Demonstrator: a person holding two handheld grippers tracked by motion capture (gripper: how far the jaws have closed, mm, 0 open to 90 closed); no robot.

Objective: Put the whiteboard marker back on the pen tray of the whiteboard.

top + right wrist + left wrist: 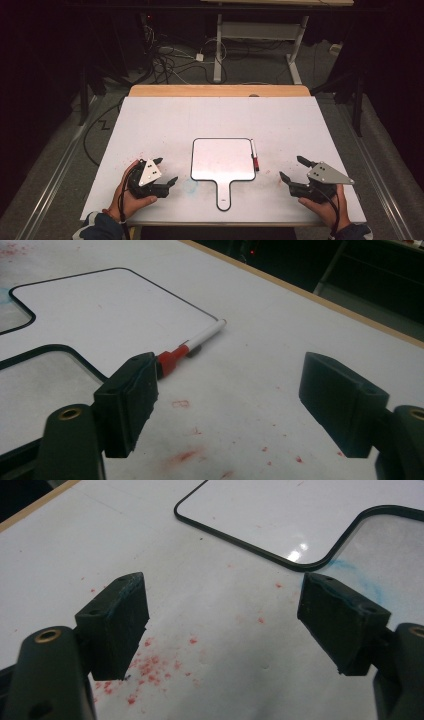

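Left gripper (pixel 165 172): jaws spread wide, nothing between them, resting on the table (pixel 150 120) left of the whiteboard (pixel 222 158)
Right gripper (pixel 294 169): jaws released too, empty, right of the board
Marker (pixel 254 154): red cap, lying along the board's right edge, touching it
Risk: a low pinch could catch the frame — marker rolls off
Risk two: red and blue smears already here — jaws may spread them

Your high view looks forward and down from above your side of the white counter (pixel 165 120). Each gripper view sits low and close, looking along its own jaws across the surface. All three share the white paddle-shaped board with a black rim (pixel 222 159) (pixel 280 515) (pixel 100 305); its red-capped white marker (pixel 254 155) (pixel 192 344) appears from above and from your right.
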